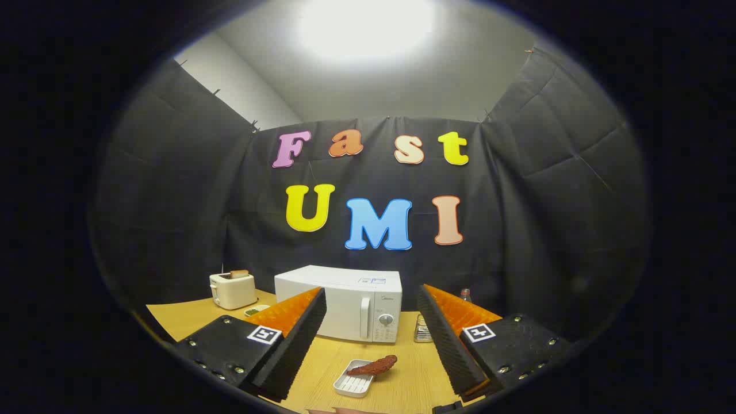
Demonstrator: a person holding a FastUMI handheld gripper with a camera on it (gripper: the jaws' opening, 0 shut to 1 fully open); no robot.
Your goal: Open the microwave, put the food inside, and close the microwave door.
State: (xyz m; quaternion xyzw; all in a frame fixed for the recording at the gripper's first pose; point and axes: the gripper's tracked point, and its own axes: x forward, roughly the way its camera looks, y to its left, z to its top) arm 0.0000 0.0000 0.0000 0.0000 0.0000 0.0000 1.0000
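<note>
Nothing done yet: the microwave [339, 303] stands shut toward the table's [402, 385] far edge, the food [374, 365] rests on its small tray [352, 384] nearer, between the wide, empty fingers [374, 333]

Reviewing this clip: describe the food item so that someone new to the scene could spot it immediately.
Start at the white microwave at the back of the wooden table, its door shut. In front of it, between the open gripper's fingers, lies a small white ridged tray. The food is the reddish-brown elongated piece resting across that tray's rim, unlike the toast in the toaster far left.
</note>
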